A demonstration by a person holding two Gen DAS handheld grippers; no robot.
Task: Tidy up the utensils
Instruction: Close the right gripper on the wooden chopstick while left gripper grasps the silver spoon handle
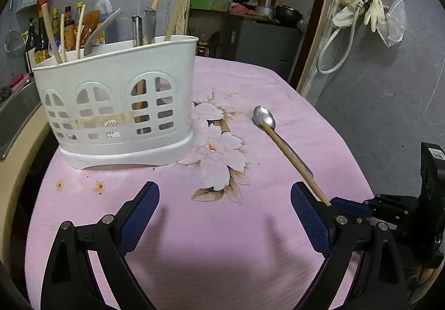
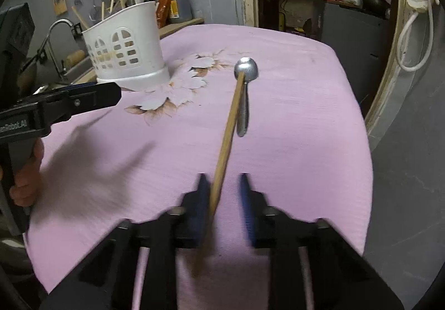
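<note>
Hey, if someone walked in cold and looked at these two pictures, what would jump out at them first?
Probably the white utensil caddy, stuffed with chopsticks and tools, at the far left of the pink flowered tablecloth. Next, the metal spoon lying on the cloth with a wooden chopstick slanting across it. The chopstick's near end sits between the pads of the right claw, while the left claw hangs open and empty over the cloth.
</note>
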